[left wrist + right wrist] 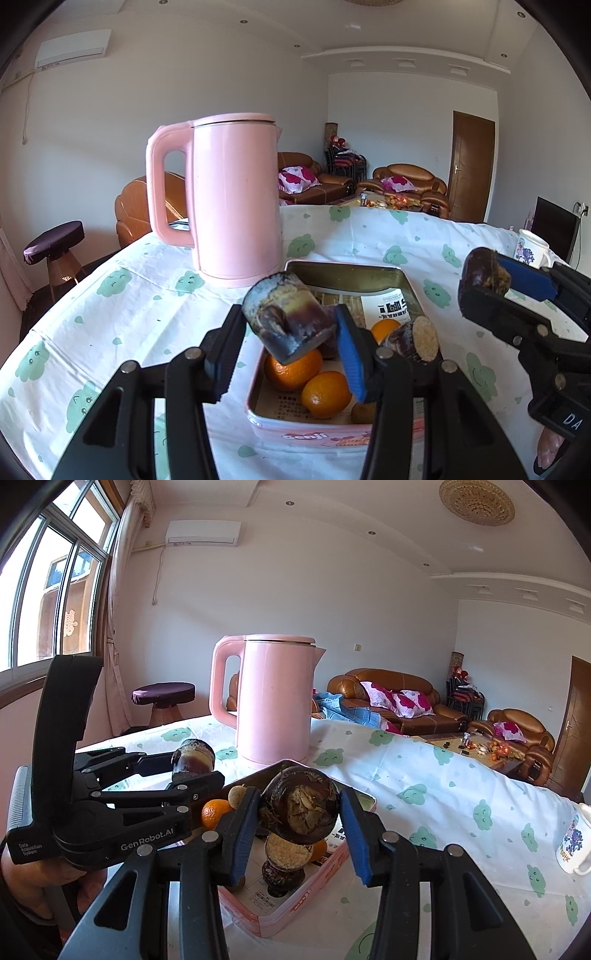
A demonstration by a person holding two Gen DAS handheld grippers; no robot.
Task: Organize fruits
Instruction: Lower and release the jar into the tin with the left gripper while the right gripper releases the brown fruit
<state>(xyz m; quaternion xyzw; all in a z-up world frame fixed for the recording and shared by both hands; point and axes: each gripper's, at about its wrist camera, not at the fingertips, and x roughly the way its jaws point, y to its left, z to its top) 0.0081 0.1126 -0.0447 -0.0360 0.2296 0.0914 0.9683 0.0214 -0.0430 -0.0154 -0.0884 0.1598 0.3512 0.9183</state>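
Big pink kettle point(229, 199) sits upright on my table, handle pointing left, lid shut. The tablecloth point(122, 295) under it is white with little green cloud faces all over. Far right on the table there's a white mug point(574, 843) with a purple cartoon print. Off to the left past the table edge is a round stool point(164, 694) with a dark purple cover, under a window point(48, 590). An air conditioner point(203, 533) hangs high on the wall. Further back I've got brown leather sofas point(391, 698) with pink flowered pillows point(410, 703), a cluttered coffee table point(480, 749), and a brown wooden door point(471, 166) at far right.
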